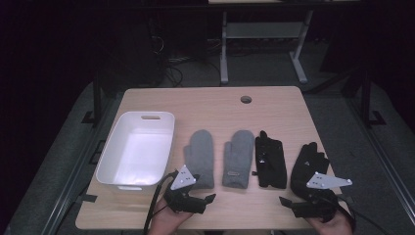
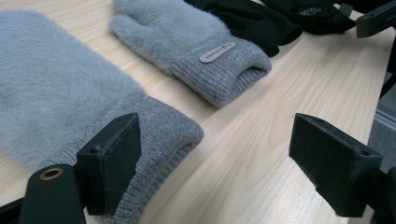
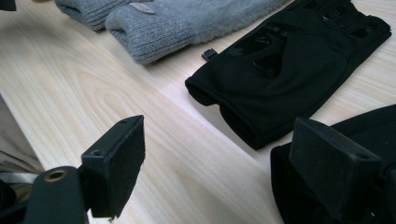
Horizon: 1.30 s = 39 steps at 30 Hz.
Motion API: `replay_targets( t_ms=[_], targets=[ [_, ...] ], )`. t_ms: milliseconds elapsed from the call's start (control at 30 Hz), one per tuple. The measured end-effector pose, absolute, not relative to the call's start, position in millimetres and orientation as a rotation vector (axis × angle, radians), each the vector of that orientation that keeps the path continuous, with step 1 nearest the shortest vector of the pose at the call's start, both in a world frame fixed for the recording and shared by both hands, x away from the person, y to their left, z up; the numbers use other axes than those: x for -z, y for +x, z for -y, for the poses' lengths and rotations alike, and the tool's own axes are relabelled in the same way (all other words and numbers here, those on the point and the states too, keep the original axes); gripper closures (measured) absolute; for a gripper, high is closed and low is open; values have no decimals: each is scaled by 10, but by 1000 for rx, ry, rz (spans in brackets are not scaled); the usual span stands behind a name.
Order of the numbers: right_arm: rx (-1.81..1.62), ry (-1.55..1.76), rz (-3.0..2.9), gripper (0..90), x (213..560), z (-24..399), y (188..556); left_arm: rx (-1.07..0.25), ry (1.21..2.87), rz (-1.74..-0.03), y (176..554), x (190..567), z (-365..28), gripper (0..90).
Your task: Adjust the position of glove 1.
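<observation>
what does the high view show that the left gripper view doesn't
High view alone: the white bin at the table's left, the round hole near the far edge, both hands, and the floor and desk legs beyond. Left gripper view alone: a small label on the second grey mitten's cuff, and the left gripper from close up, jaws apart. Both: two grey mittens, black gloves, wooden table.

bin [image 1: 137,149] left, mittens [image 1: 199,156] mid, gloves [image 1: 270,159] right
</observation>
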State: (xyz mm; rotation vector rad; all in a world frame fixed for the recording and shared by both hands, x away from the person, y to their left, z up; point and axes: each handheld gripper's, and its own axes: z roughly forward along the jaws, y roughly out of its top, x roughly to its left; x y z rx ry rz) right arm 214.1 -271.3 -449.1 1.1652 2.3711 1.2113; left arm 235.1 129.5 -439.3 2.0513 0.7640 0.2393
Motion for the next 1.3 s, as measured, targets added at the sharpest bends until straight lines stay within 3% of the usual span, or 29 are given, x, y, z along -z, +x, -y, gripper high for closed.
replay_targets(
  t_ms=[333,1300],
  targets=[
    [-1224,1158,-2384,183,4498,2660,2195,-256,2038,-755,2317,4349,-1351,166],
    [-1156,991,-2564,170,4044,2165,2750,-243,2008,-756,2299,4332,-1415,162]
  ],
)
